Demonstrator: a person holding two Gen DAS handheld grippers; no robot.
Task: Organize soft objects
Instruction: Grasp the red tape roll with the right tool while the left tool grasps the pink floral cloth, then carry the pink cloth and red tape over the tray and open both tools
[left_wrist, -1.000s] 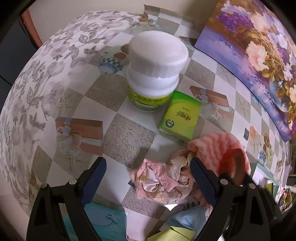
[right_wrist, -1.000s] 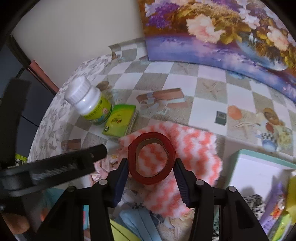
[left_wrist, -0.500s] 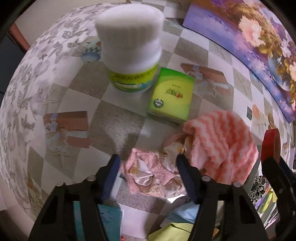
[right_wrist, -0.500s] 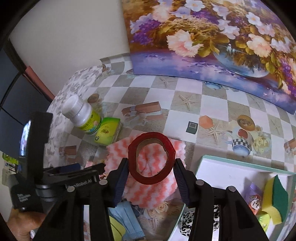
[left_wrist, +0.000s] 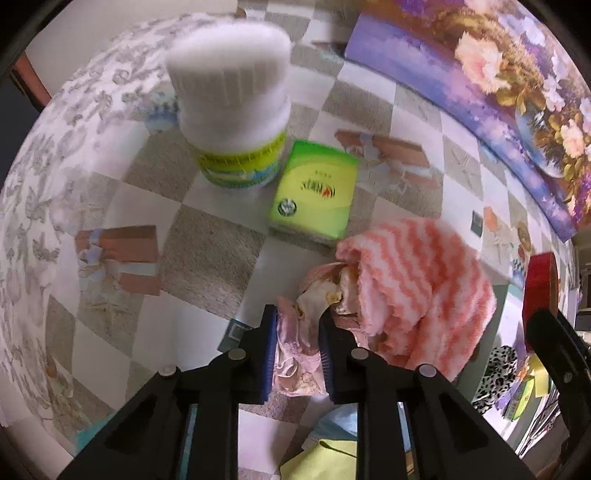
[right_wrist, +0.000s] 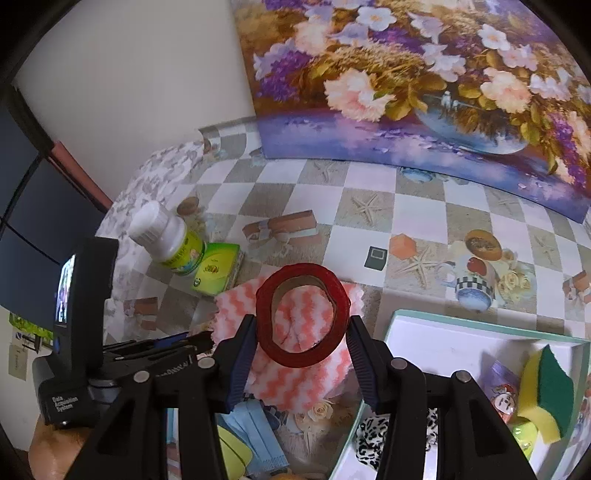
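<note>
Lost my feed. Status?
Left tongs closing on pink floral cloth. Right tongs hold red tape roll. Striped towel touches the cloth.

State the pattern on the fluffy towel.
Pink and white zigzag stripes on the towel, clearest in the left wrist view.

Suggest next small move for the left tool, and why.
Probably finish the squeeze, then lift a little. The left tool is closing and the crumpled pink floral cloth already bunches between its pads, next to the striped towel. The right tool holds the red tape roll above the towel, so a short lift to test the grip looks safest before heading for the tray.
</note>
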